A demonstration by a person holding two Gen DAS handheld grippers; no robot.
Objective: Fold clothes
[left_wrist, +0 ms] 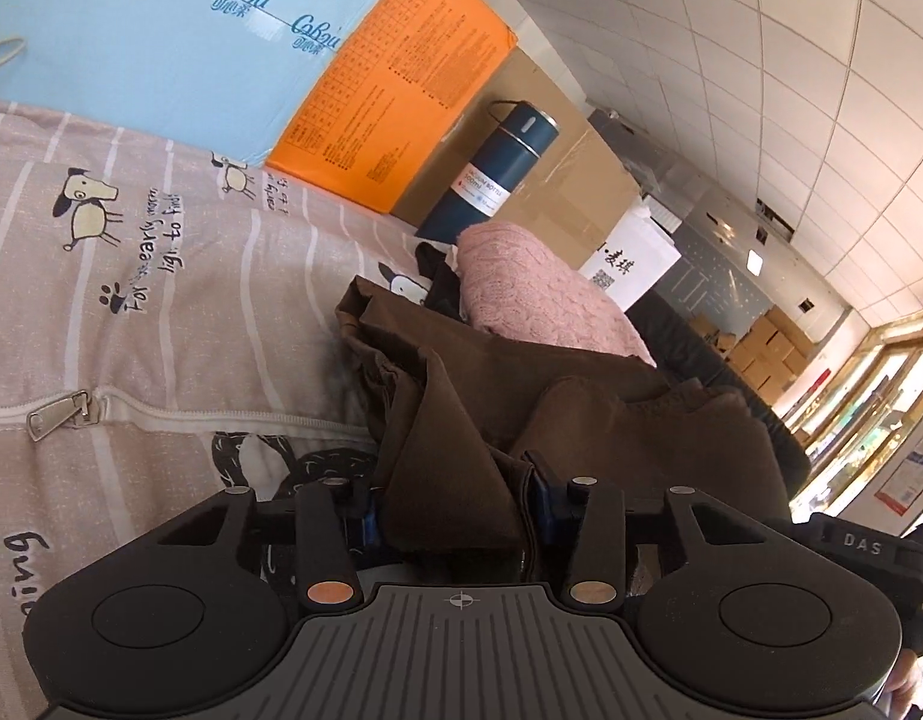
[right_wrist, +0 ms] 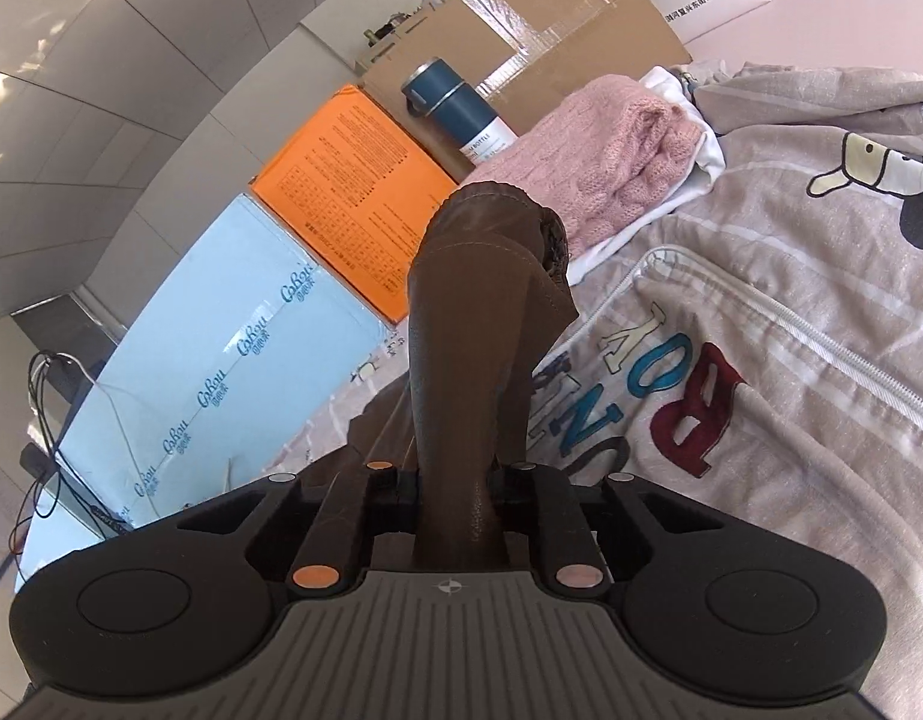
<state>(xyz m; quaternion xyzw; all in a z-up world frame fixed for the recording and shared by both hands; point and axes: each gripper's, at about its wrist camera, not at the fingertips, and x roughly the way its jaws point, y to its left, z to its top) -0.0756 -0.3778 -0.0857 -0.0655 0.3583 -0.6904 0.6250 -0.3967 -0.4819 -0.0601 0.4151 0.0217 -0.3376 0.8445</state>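
Two grippers are working here, one in each hand, and both are gripping the same single brown garment (left_wrist: 461, 420). Nearest, the left gripper (left_wrist: 455, 513) is pinching a thick fold of it, its jaws standing fairly narrow with the cloth bunched between them; from there the fabric is running away in a crumpled heap across the bed cover (left_wrist: 161, 312). The right gripper (right_wrist: 455, 492) is clamping a narrow rolled end of the brown garment (right_wrist: 479, 312) with its jaws nearly closed on it, and that end is rising straight ahead of the jaws like a column, its long axis lying along the line the gripper is pointing, the far tip curling over. The garment is lying on, and partly lifted off, a pinkish striped cover printed with cartoon dogs and lettering, with one white zipper (left_wrist: 59, 414) running across it. Just beyond the brown cloth one folded pink knitted sweater (right_wrist: 617, 150) is resting on something white (right_wrist: 701, 138), touching it. Behind that, one dark blue vacuum bottle (left_wrist: 491, 168) is standing upright against a row of boxes: one light blue box (left_wrist: 173, 42), one orange box (left_wrist: 395, 78), one plain cardboard box (right_wrist: 551, 18) sealed with tape, and one white box (left_wrist: 635, 258) with a printed code. Farther off, more cartons (left_wrist: 767, 348) are stacking up by a bright doorway.
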